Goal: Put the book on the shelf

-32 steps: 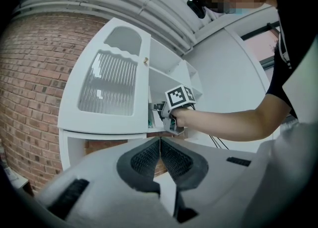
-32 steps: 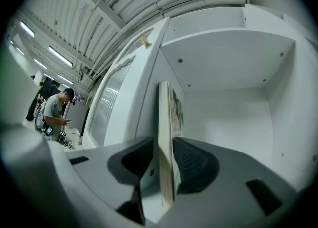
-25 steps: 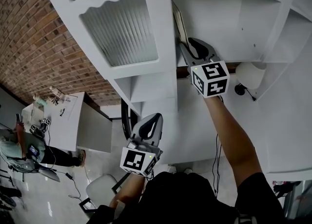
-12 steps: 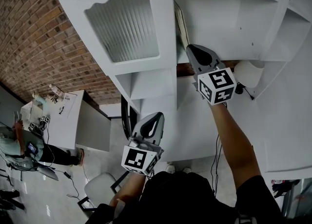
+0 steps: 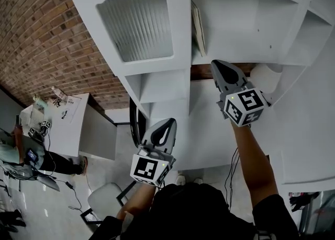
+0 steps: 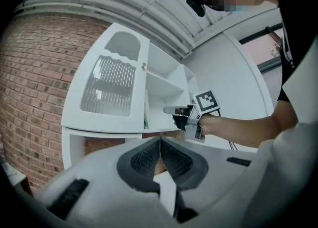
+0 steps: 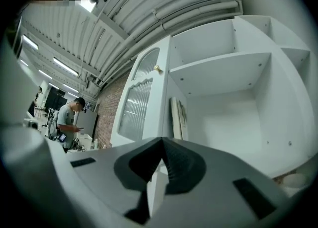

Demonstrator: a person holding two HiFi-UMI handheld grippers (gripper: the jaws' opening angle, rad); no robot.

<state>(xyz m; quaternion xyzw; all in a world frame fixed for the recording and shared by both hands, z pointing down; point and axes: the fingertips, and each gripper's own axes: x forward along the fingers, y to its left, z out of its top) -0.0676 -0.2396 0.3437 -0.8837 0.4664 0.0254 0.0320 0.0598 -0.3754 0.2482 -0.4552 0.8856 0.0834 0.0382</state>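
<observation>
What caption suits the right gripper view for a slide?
A book stands against the left wall of the shelf; the right gripper, shut and empty, faces it.

No word, number or brand could be read anywhere. The marker cubes on the left gripper (image 5: pixel 167 125) and right gripper (image 5: pixel 217 66) bore only black-and-white square patterns. Print on the book (image 5: pixel 198 29) was too small to read.
</observation>
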